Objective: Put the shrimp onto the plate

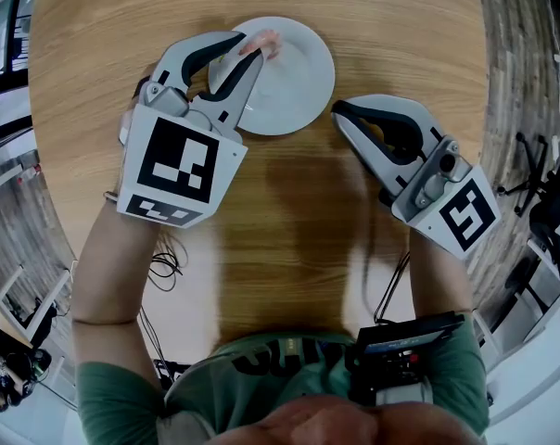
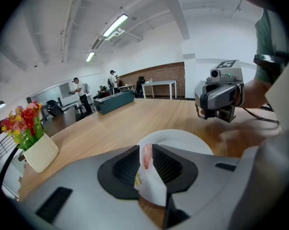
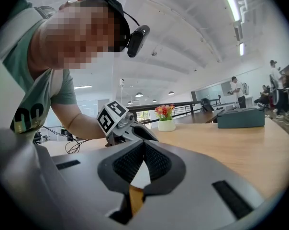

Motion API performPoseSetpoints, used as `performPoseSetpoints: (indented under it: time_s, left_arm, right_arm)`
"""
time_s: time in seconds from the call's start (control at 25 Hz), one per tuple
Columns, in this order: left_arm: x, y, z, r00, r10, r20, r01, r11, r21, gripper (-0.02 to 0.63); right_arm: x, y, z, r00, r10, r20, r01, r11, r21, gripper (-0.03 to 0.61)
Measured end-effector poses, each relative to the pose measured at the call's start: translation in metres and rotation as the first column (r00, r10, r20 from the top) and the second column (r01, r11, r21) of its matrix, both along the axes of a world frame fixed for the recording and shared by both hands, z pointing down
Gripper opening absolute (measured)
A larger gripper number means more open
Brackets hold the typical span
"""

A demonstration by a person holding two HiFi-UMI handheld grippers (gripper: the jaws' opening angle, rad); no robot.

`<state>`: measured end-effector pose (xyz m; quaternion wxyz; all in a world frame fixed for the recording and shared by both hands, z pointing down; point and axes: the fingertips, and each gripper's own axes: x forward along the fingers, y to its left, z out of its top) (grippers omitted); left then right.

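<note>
While pinching the shrimp point(image 2: 147, 156), hangs over the plate point(image 1: 294, 86): left gripper point(image 1: 252, 46), jaws drawn in on the pink body, ribbed pads point(image 2: 166, 164) pressed against either side of it. Shrimp upright between the pads, right at the jaw tips, above the plate and near its rim; contact with the plate not discernible.

White plate directly beneath and ahead of the tips, resting on the wooden table point(image 1: 289, 221).

To this gripper's right, just beside the plate's rim: right gripper point(image 1: 338, 111), jaws pressed together at the tips, nothing between them, tips aimed at the plate.

Behind the left jaws, toward the person: marker cube point(image 1: 180, 160), black-and-white squares facing up.

Farther ahead and to the left of the left gripper, well apart from the plate: white vase point(image 2: 39, 153) with red and yellow flowers point(image 2: 24, 123), on the same table.

Well beyond the table's far edge: standing people point(image 2: 77, 92) in the room's background.
</note>
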<state>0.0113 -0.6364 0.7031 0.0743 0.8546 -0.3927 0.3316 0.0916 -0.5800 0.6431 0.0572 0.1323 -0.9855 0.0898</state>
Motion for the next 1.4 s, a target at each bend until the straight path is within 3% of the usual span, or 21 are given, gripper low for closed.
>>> performPoseSetpoints:
  time_s: [0.12, 0.24, 0.4, 0.6, 0.84, 1.04, 1.4]
  left_arm:
    - [-0.005, 0.009, -0.016, 0.997, -0.039, -0.060, 0.042, 0.998, 0.043, 0.067]
    - [-0.014, 0.027, -0.024, 0.987, -0.084, -0.134, 0.090, 0.995, 0.034, 0.066]
    - [-0.020, 0.052, -0.042, 0.968, -0.129, -0.213, 0.138, 0.990, 0.025, 0.066]
    - [-0.029, 0.070, -0.073, 0.952, -0.175, -0.252, 0.188, 0.982, 0.029, 0.066]
    - [-0.031, 0.099, -0.111, 0.946, -0.186, -0.264, 0.208, 0.976, 0.059, 0.064]
    - [-0.036, 0.133, -0.145, 0.927, -0.192, -0.323, 0.226, 0.971, 0.071, 0.064]
    - [-0.088, 0.210, -0.185, 0.896, -0.226, -0.382, 0.273, 0.959, 0.074, 0.020]
  right_arm:
    - [-0.002, 0.004, -0.002, 1.000, -0.006, -0.005, 0.006, 1.000, -0.007, 0.008]
    - [-0.004, 0.010, -0.008, 1.000, 0.001, -0.003, -0.001, 1.000, -0.018, 0.008]
    - [-0.001, 0.020, -0.031, 1.000, 0.003, 0.006, -0.003, 0.999, 0.032, 0.008]
    - [0.009, 0.033, -0.055, 0.999, 0.033, 0.015, -0.033, 0.999, 0.004, 0.008]
    - [0.014, 0.055, -0.089, 0.999, 0.044, 0.010, -0.045, 0.998, 0.034, 0.008]
    - [0.016, 0.079, -0.116, 0.999, 0.048, 0.007, -0.048, 0.998, 0.045, 0.008]
    - [-0.007, 0.129, -0.143, 0.999, 0.039, -0.007, -0.039, 0.999, 0.019, 0.008]
